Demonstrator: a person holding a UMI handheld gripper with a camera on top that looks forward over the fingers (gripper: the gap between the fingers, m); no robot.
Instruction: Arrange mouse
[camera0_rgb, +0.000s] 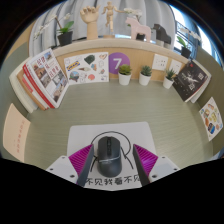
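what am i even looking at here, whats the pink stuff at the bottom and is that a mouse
This is one picture from a wide-angle camera riding on a hand-held two-finger gripper, looking forward along its fingers. The pink pieces are pads on the fingers' inner faces. Between them sits a dark grey computer mouse on a pale grey rectangular mouse mat, on a green-beige desk. The fingers flank the mouse closely, but I cannot tell whether they press it. Beyond stand leaning brochures, small potted plants and a purple round sign with a 7.

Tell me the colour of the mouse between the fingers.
Dark grey to black, with a lighter grey centre strip; the mouse shows in the gripper view.
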